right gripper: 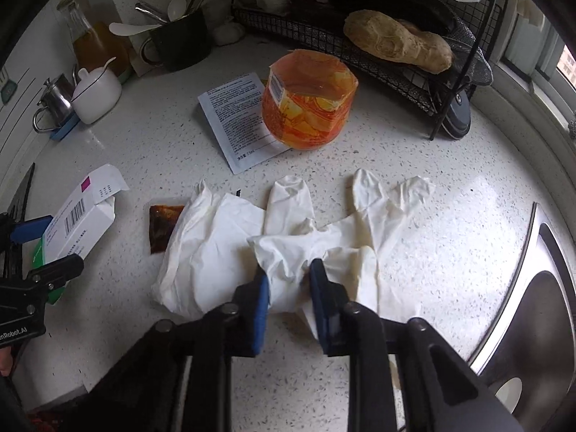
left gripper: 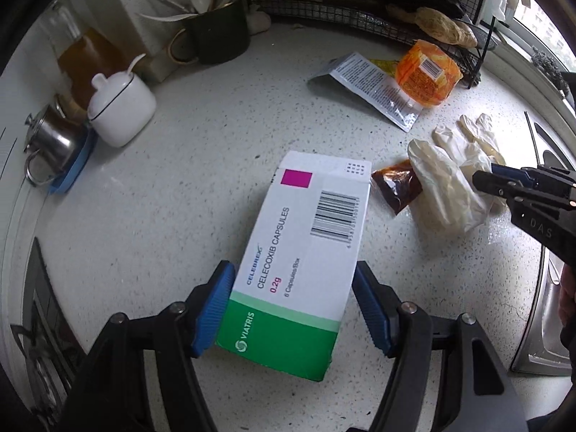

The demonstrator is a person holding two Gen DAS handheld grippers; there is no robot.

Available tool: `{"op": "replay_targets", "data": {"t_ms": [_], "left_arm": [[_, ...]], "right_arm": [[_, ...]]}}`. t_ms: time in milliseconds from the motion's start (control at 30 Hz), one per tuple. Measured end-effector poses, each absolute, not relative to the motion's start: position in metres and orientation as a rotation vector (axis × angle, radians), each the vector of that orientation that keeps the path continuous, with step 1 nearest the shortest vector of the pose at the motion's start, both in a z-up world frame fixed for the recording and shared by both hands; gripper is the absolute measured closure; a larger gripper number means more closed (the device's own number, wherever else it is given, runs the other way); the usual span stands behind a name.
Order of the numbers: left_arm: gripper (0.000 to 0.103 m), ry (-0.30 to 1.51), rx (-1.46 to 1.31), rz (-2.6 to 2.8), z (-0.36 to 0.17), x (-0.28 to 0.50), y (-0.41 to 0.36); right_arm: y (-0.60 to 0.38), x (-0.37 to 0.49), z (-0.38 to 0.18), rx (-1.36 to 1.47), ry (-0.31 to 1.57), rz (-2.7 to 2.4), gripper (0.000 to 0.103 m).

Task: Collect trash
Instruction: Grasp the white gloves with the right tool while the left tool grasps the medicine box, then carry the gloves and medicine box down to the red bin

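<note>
White speckled table (left gripper: 216,144) carries the trash; left tool (left gripper: 293,306) grips a white-and-green medicine box (left gripper: 298,252) by its long sides, blue pads (left gripper: 212,309) against it, box tilted with its flap end open; right tool (right gripper: 289,280) narrow, pinched on a fold of the white gloves (right gripper: 223,248), which lie crumpled near the table's middle, just beside the sink (right gripper: 532,306); brown sauce sachet (right gripper: 162,226) flat on the table, its edge tucked under the gloves, between gloves and box; orange wrapper (right gripper: 309,104) stands farther back, touching a printed white packet (right gripper: 234,118) lying flat beside it; black wire rack (right gripper: 414,72) behind holds ginger (right gripper: 396,41); at the far left a white lidded jar (left gripper: 120,108), small steel pot (left gripper: 54,140) and dark mug (left gripper: 219,32) of utensils stand along the wall, well apart from the trash; a clear bottle of amber liquid stands behind the jar.
</note>
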State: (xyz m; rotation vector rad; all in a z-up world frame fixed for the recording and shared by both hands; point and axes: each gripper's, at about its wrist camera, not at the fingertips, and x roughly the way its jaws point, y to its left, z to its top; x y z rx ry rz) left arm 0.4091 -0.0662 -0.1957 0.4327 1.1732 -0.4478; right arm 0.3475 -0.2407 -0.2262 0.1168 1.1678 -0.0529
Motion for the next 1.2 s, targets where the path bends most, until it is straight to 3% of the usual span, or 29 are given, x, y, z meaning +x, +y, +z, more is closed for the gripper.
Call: {"op": "replay_targets", "data": {"t_ms": [33, 133, 400, 1200], "left_arm": [[0.038, 1.172, 0.421, -0.438, -0.194, 0.404, -0.063], [0.038, 1.165, 0.403, -0.418, -0.188, 0.389, -0.056], [0.038, 1.138, 0.358, -0.402, -0.171, 0.355, -0.04], [0.038, 1.144, 0.317, -0.305, -0.171, 0.179, 0.067]], "right_arm": [[-0.24, 0.346, -0.223, 0.106, 1.154, -0.037, 0.096], [-0.236, 0.337, -0.209, 0.086, 1.107, -0.008, 0.1], [-0.208, 0.301, -0.17, 0.043, 0.992, 0.056, 0.1], [-0.086, 0.129, -0.166, 0.003, 0.998, 0.222, 0.101]]}}
